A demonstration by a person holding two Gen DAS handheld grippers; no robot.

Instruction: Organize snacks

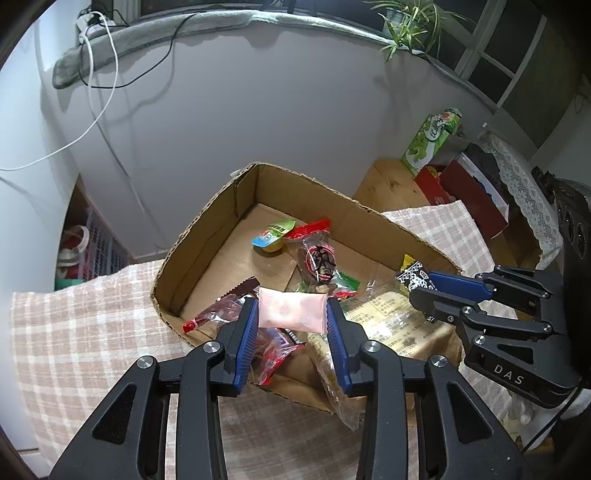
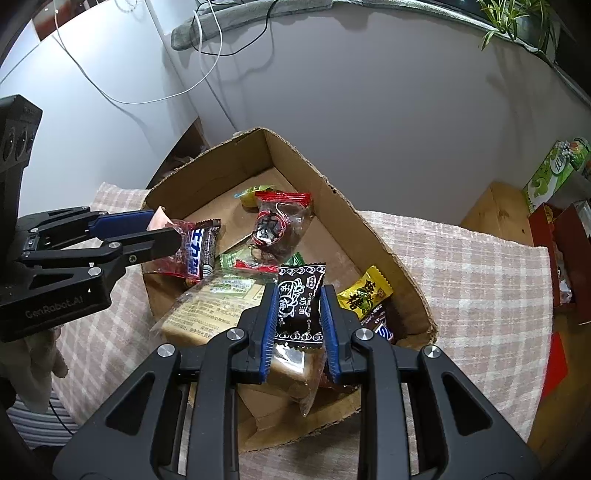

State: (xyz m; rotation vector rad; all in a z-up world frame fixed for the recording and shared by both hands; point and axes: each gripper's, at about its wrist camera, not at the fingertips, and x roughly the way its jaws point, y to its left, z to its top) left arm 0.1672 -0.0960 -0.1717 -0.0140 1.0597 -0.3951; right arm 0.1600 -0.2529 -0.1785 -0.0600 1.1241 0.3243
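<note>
A cardboard box (image 1: 207,221) (image 2: 369,229) sits on a checked cloth and holds several snacks. My left gripper (image 1: 291,310) is shut on a pink packet (image 1: 291,308) above the box's near side; it shows in the right wrist view (image 2: 159,230) with the pink packet (image 2: 159,220) peeking out. My right gripper (image 2: 297,306) is shut on a black candy packet (image 2: 299,299) over the box; in the left wrist view the gripper (image 1: 421,286) holds that packet (image 1: 412,277). Inside lie a jelly cup (image 1: 271,238), a clear red-topped bag (image 2: 277,225), a bread pack (image 2: 218,306) and a yellow candy (image 2: 365,293).
The checked cloth (image 1: 74,332) covers the surface around the box. A green carton (image 1: 428,140) and red boxes (image 1: 465,188) stand on a wooden top at the far right. A white wall with cables and a plant (image 1: 410,22) is behind.
</note>
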